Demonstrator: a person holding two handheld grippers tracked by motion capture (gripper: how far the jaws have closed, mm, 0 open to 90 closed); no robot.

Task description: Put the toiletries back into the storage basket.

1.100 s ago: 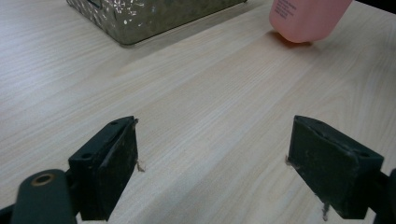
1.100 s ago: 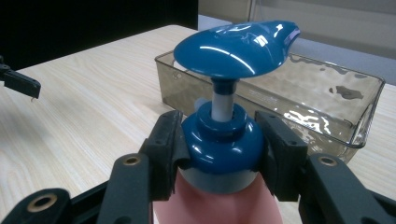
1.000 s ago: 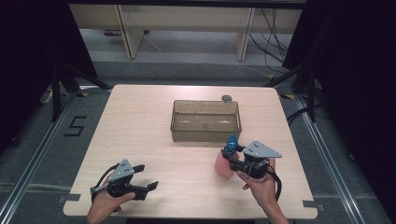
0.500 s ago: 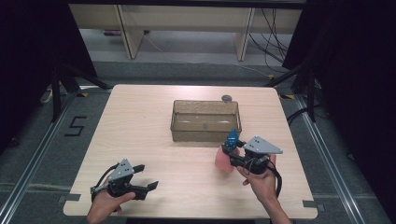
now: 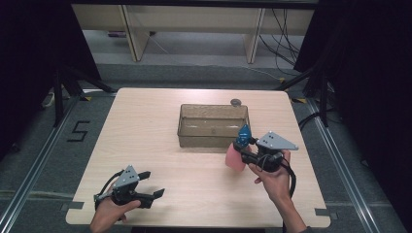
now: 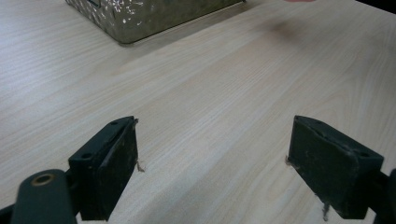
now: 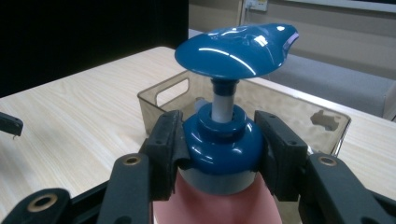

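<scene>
Fingers [image 7: 168, 140] of right gripper [image 5: 243, 154] clamped on blue collar of pink pump bottle [image 5: 235, 156], just near of bin [image 5: 214, 125]. Keep bottle upright, clear bin's near wall. Left gripper [image 5: 150, 187] jaws apart, idle.

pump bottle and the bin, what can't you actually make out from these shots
- Pump bottle, right gripper view: its pink body is cut off by the bottom edge and flanked by the right gripper.
- Bottle base, high view: too small to tell whether it clears the table.
- Bin, left gripper view: cut off by the top edge.
- Small round object behind the bin, high view: too small to identify.
</scene>
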